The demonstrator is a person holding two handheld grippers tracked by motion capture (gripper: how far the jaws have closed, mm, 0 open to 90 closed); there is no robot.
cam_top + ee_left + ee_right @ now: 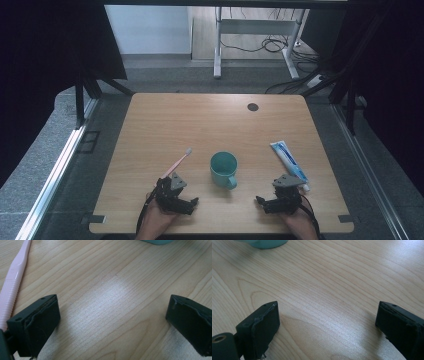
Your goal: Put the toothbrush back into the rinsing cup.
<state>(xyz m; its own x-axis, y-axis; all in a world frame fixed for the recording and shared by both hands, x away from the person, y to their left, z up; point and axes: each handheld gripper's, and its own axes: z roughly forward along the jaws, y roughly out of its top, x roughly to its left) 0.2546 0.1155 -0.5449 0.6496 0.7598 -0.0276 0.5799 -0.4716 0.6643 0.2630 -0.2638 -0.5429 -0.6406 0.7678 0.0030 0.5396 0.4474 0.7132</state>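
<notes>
On table | teal cup point(223, 169) upright, inside hidden | both hand-held grippers wide open, empty

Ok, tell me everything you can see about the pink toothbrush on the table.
The toothbrush is slim, pale pink, plastic by the look of it, with a whitish bristle head at its far end and a ribbed grip section on the handle. It lies flat on the wooden table, angled diagonally, left of the teal cup. Its near end runs beside the left gripper, whose open jaws don't hold it.
</notes>
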